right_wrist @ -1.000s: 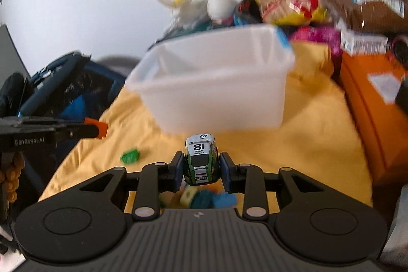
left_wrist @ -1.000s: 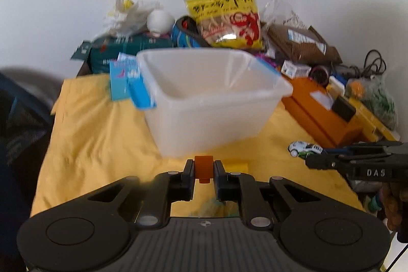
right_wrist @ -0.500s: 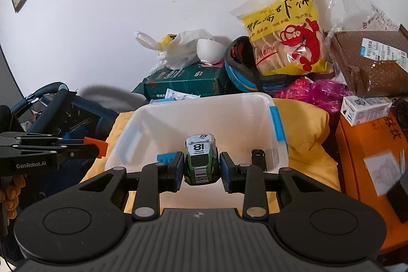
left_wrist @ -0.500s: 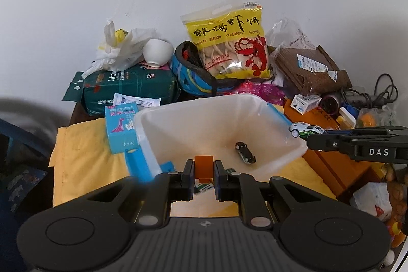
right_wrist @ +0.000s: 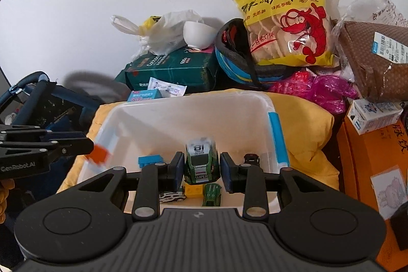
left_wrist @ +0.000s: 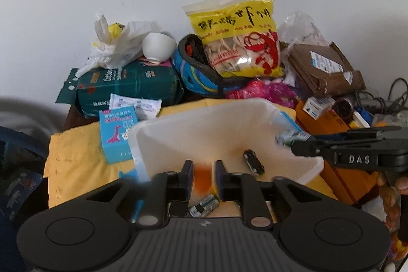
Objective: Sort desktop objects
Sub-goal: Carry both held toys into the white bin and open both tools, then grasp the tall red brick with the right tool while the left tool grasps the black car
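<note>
On the left, the left gripper (left_wrist: pixel 202 176) is hanging over the near left corner of the white bin (left_wrist: pixel 309 171), its jaws parted a little around a blurred orange block (left_wrist: pixel 202 176). Whether the pads are touching the block I cannot tell; in the right wrist view the same orange block (right_wrist: pixel 98 156) is showing smeared just off that gripper's tip, at the bin's left wall.

Moving to the middle, the white bin (right_wrist: pixel 178 98) is sitting on the yellow cloth (right_wrist: pixel 308 124) and holding a blue block (right_wrist: pixel 150 160), a yellow block (right_wrist: pixel 193 190), a white toy car (right_wrist: pixel 172 196), a small green car (right_wrist: pixel 211 193) and a black car (right_wrist: pixel 251 158).

To the right, the right gripper (right_wrist: pixel 201 165) is also parted narrowly, with gaps showing beside the green race car (right_wrist: pixel 201 162) numbered 81, so a firm hold looks doubtful. The car's long axis is running forward along the fingers, nose pointing away, and the bin floor is lying directly beneath it. Judging by that, each gripper is nearest to its own piece, and both pieces need only go straight down.
</note>
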Motion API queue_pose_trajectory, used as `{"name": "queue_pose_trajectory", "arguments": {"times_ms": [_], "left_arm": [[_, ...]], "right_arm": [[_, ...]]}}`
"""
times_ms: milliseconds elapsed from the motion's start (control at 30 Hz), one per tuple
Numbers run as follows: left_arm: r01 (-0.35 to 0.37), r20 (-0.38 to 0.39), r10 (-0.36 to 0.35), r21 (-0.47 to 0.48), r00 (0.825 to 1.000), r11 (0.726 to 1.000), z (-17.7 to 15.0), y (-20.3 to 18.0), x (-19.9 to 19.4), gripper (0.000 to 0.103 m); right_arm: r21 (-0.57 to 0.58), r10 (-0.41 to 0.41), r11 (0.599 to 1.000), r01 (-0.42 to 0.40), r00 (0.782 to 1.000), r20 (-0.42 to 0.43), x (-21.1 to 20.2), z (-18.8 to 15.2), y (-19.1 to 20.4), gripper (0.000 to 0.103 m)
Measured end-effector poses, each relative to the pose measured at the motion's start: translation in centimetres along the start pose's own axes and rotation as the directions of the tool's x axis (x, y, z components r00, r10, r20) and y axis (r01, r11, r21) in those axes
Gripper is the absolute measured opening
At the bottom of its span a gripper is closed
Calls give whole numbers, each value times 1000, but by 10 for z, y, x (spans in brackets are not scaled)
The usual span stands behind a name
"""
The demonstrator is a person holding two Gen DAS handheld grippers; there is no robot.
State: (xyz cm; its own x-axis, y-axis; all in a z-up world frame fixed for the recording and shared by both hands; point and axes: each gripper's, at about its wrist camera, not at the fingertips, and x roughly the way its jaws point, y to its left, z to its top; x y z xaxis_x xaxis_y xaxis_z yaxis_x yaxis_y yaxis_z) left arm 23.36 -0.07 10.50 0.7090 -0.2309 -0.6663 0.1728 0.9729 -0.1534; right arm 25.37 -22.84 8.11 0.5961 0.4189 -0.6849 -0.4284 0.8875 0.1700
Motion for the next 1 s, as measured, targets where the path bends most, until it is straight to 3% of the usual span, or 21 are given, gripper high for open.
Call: {"name": "queue_pose_trajectory", "arguments": {"times_ms": [33, 167, 300, 467, 733, 900, 1000], "left_arm": [[-10, 4, 10, -11, 1000, 1000, 1, 1, 1, 51], [-36, 12, 36, -23, 999, 999, -7, 4, 0, 53], [-46, 16, 45, 26, 999, 999, -30, 3, -13, 53], [-24, 10, 23, 52, 1000, 998, -97, -6, -42, 53], [10, -82, -3, 86, 997, 996, -222, -30, -71, 53], [41, -139, -30, 73, 990, 996, -262, -42, -76, 53], [70, -168, -55, 87, 984, 994, -274, -51, -73, 53]], "right_arm": [[-5, -13, 1000, 13, 1000, 3, 1, 1, 1, 43], [-20, -11, 1000, 11, 1000, 17, -1, -3, 2, 44], [-47, 16, 999, -14, 999, 32, -17, -25, 5, 44], [-32, 69, 997, -69, 998, 4, -49, -94, 12, 45], [-126, 138, 978, -163, 972, -192, -71, -235, 65, 43], [-181, 130, 968, -172, 966, -224, -56, -259, 86, 42], [-167, 126, 971, -170, 961, -246, -44, -262, 82, 28]]}}
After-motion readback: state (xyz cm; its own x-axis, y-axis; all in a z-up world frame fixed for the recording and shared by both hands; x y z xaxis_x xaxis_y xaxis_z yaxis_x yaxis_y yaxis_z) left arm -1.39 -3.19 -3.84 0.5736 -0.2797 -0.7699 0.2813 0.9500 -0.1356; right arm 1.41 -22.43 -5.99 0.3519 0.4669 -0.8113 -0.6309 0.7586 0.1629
